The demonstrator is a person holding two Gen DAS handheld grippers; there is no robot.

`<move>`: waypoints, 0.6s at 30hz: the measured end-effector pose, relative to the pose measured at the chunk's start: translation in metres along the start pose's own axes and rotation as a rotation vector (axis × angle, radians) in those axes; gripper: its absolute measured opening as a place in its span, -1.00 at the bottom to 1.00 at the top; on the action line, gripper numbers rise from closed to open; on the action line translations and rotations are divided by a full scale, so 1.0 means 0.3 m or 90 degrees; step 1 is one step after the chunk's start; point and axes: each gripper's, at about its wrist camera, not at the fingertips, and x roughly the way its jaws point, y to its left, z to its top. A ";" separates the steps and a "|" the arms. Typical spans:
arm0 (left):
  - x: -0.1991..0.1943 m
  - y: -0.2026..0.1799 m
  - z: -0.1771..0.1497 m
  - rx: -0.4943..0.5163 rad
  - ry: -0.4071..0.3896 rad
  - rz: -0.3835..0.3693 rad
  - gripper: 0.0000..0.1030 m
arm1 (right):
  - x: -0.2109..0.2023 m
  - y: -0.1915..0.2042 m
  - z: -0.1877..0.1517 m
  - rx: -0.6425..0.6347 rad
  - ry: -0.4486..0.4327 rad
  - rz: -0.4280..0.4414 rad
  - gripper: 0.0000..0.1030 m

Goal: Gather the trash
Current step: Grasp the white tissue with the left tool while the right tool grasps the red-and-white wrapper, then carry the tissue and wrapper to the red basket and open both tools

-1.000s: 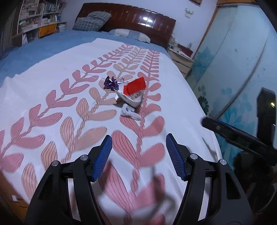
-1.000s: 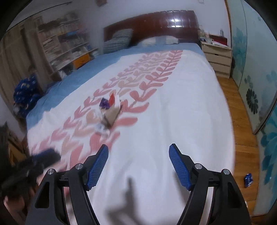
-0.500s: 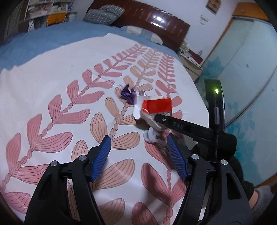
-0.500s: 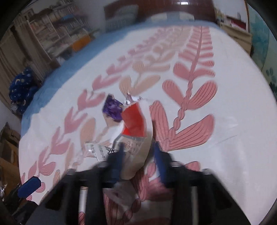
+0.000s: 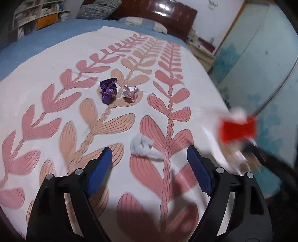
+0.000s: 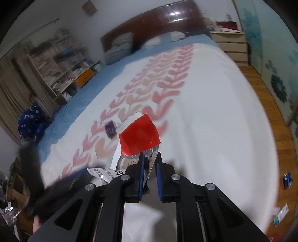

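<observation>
On the white bedspread with pink leaf print lie a crumpled white tissue (image 5: 143, 149), a purple foil wrapper (image 5: 108, 90) and a small pink wrapper (image 5: 130, 91). My left gripper (image 5: 150, 167) hovers just short of the tissue, its jaws opening with nothing between them. My right gripper (image 6: 149, 168) is shut on a red-and-silver snack bag (image 6: 138, 138) and holds it lifted above the bed; the same bag (image 5: 238, 130) shows blurred at the right of the left wrist view. The purple wrapper (image 6: 110, 128) lies beyond the bag.
The bed's right edge drops to a wooden floor (image 6: 275, 115) with small bits of litter (image 6: 287, 179). A dark headboard (image 5: 167, 13) and pillows stand at the far end, a bookshelf (image 6: 61, 61) to the left, a nightstand (image 6: 231, 44) at the back right.
My right gripper closed on the red snack bag and lifted it off the bed to the right. My left gripper moved in toward the white tissue and spread wider.
</observation>
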 end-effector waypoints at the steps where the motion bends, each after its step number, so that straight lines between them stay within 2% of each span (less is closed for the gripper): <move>1: 0.027 -0.001 0.010 -0.006 0.011 -0.016 0.59 | -0.025 -0.020 -0.030 -0.004 0.003 -0.009 -0.74; 3: 0.064 0.015 0.017 -0.026 0.026 -0.030 0.59 | -0.060 -0.055 -0.092 -0.013 0.016 -0.025 -0.74; 5: 0.101 0.039 0.017 -0.053 0.047 -0.017 0.56 | -0.072 -0.083 -0.130 -0.017 0.024 -0.040 -0.74; 8: 0.107 0.065 0.012 -0.084 0.050 0.002 0.09 | -0.063 -0.126 -0.172 -0.001 0.037 -0.044 -0.72; 9: 0.107 0.076 0.009 -0.094 0.052 0.007 -0.24 | -0.062 -0.134 -0.181 0.002 0.037 -0.043 -0.70; 10: 0.108 0.084 0.005 -0.102 0.054 0.009 -0.46 | -0.061 -0.136 -0.186 -0.002 0.036 -0.046 -0.70; 13: 0.096 0.112 -0.006 -0.127 0.048 -0.004 -0.60 | -0.054 -0.132 -0.188 -0.009 0.036 -0.047 -0.69; 18: 0.035 0.097 -0.013 -0.122 0.015 -0.005 -0.65 | -0.083 -0.124 -0.188 0.003 0.032 -0.033 -0.70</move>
